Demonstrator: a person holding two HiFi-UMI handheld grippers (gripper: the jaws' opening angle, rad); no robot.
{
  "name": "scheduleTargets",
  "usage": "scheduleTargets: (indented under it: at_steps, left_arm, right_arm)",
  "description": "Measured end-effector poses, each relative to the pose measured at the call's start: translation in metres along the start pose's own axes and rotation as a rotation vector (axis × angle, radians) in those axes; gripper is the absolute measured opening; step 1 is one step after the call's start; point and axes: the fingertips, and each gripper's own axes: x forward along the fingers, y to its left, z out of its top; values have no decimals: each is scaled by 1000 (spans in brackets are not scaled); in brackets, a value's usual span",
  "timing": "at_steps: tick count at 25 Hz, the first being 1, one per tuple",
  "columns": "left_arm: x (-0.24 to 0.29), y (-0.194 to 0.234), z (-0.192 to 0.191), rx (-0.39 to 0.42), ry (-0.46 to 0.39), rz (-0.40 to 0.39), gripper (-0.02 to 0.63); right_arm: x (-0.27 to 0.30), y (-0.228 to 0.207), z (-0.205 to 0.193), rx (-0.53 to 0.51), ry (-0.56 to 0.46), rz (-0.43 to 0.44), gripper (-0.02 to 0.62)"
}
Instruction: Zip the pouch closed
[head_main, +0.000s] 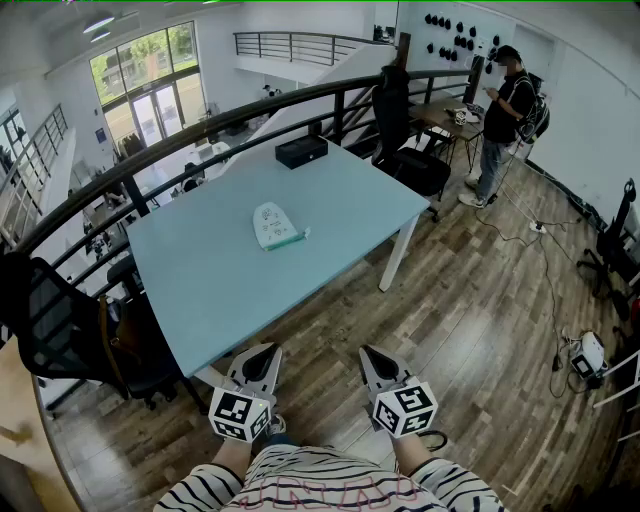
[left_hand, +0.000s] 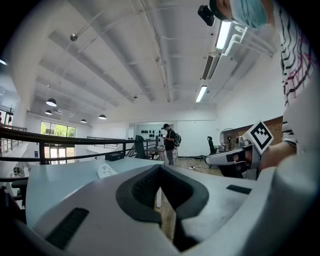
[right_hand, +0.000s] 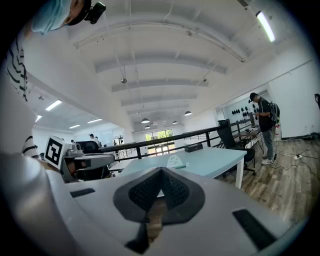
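1. Left gripper (head_main: 262, 353) and right gripper (head_main: 372, 356): jaws pressed together on both, nothing between them. You hold them side by side and roughly level, just short of the near corner of the table (head_main: 330, 190), over the wooden floor.
2. The pouch (head_main: 273, 226) lies flat near the middle of the pale blue tabletop, well apart from both grippers. It is white and patterned, with a teal strip along one edge that is probably the zipper. The slider is too small to find from here.
3. Judged stage: approach only. Neither gripper touches the pouch, so all of the zipping is ahead of you.
4. Spread both jaws before you reach in. Find the slider first.
5. Pinch the fabric at the zipper's end with one gripper to anchor it, and take the pull tab with the other.
6. Draw the tab straight along the zipper line, low to the table. A light pouch will likely slide or bunch on this smooth top if the anchor is weak.
7. The black box (head_main: 301, 150) sits at the far edge, well clear of your work.
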Motion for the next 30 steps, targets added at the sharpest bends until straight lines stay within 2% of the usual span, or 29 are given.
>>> scheduleTargets:
  at_steps: [5,14,15,16,17,18,30]
  left_arm:
    - [-5,-8,-1,6,4,-9,23]
    - [18,-8,-10,21,24,-34,28]
    - [24,-6,-10,23,24,-40,31]
    - [31,-3,-10,23,26,-47,48]
    - [38,0,-12,21,32,-54,110]
    - [45,5,-14,17,40,-62,160]
    - [143,93,-30,-4,119,-87,160]
  right_arm:
    - [-7,1,-1,-1,-9,-1,26]
    - [15,-1,0,10,-27,69,33]
    - [20,-4,0,13,-25,74,57]
    - [26,-6,-1,20,-21,79,133]
    - [33,-9,-1,27,-15,82,176]
    - [40,-13,-1,31,-10,83,175]
    - [159,-72,22,13,40,54,175]
